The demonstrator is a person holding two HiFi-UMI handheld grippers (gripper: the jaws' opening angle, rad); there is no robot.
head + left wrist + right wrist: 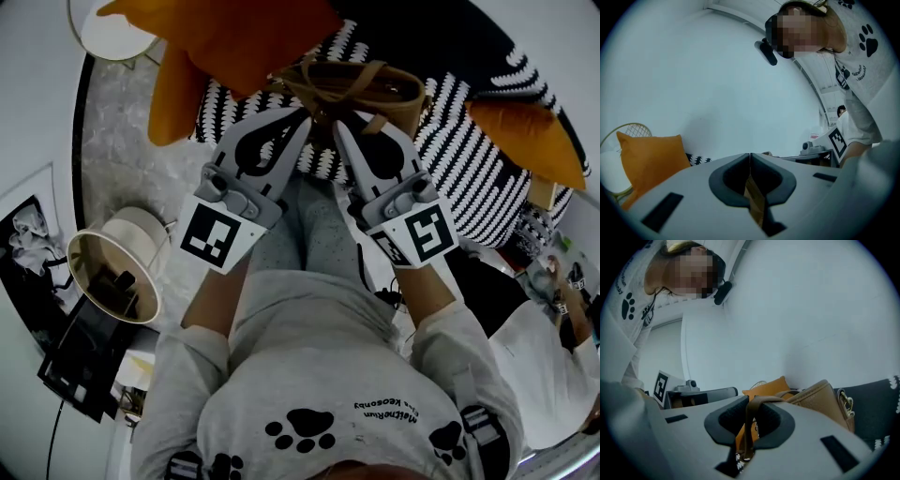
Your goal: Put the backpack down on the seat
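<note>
In the head view, you stand over a seat (469,141) with a black-and-white patterned cover. Orange cushions (244,37) lie on it, and a grey marbled floor (131,169) runs along its left. The tan backpack (375,89) shows over the seat's cover, between the cushions. Your left gripper (302,117) and right gripper (337,127) reach side by side to its near edge.

In the left gripper view, a pale wall (693,70) fills the background, and one of the orange cushions (649,157) sits low at the left. The jaws are pressed together on a thin tan strip (753,197), probably a backpack strap, though only a sliver shows.

In the right gripper view, the backpack lies just beyond the jaws to the right, in front of the dark seat cover. The jaws pinch a brown strap (749,427) that loops up over them.
</note>
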